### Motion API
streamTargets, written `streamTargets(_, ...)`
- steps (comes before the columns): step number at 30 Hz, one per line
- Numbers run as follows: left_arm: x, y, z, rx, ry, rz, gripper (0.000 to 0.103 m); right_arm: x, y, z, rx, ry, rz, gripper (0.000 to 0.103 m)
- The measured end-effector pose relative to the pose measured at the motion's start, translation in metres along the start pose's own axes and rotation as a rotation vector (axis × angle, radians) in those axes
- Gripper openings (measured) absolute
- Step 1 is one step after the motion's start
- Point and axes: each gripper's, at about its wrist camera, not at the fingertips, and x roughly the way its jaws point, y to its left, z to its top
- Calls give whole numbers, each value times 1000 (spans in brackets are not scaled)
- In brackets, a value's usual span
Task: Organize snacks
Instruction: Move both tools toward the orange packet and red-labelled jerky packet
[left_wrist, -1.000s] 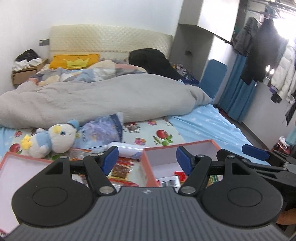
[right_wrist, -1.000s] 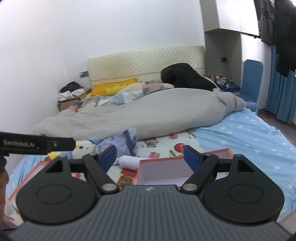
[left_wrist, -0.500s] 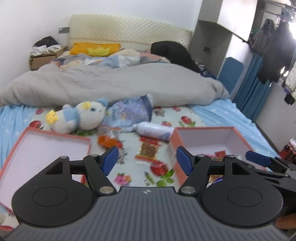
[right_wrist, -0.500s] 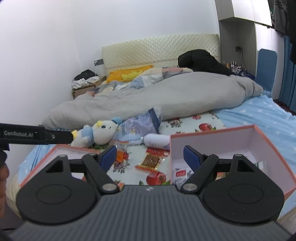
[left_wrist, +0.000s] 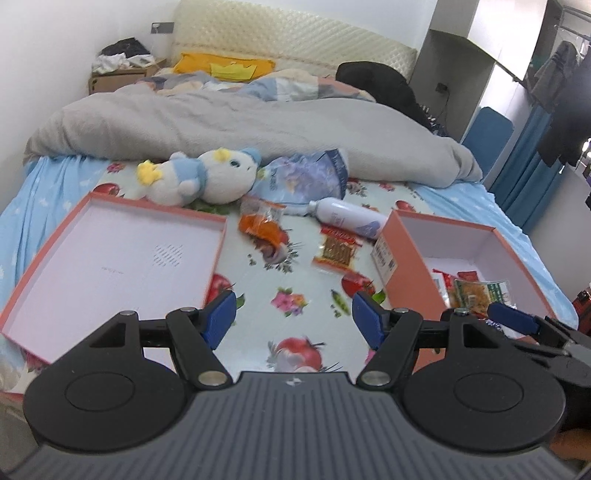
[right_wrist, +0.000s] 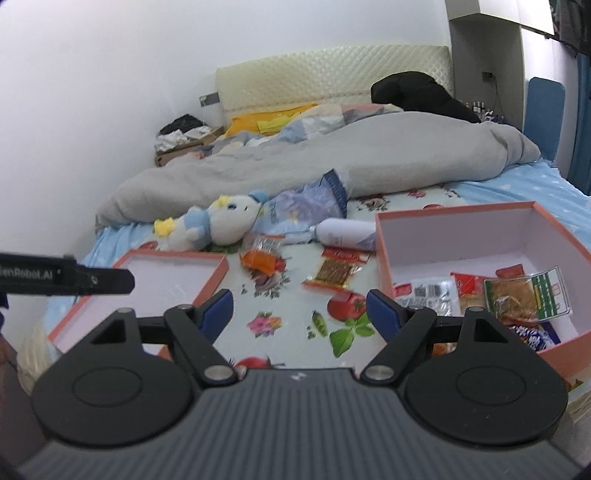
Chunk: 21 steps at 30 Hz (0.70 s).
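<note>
Box: I want the loose packets in the deep pink box (right_wrist: 480, 236) on the bed's right, where several packets already lie.
Lid: the shallow pink lid (left_wrist: 118, 258) lies left, holding nothing.
Left hand-held gripper (left_wrist: 293, 319): released, nothing between its jaws, hovering over the sheet.
Right hand-held gripper (right_wrist: 299, 312): released too, just left of the box.
Next pick: I judge the red-edged snack packet (right_wrist: 334, 271) closest; approach low and pinch one edge.
Second: orange packet (right_wrist: 260, 258), further left.
Obstacles: white bottle (right_wrist: 345, 230), plush toy (right_wrist: 218, 225), blue bag (right_wrist: 308, 201) crowd the far side.

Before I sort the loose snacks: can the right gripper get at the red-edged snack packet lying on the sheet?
Probably yes. The right gripper is open and empty, and the red-edged snack packet lies flat on the sheet just ahead, left of the deep box, with nothing on top of it.
</note>
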Motion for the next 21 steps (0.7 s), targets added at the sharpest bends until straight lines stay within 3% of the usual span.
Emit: streamTargets(21,45,13,-1,-17,54,36,75,29,18,-35,-71,66,9,81)
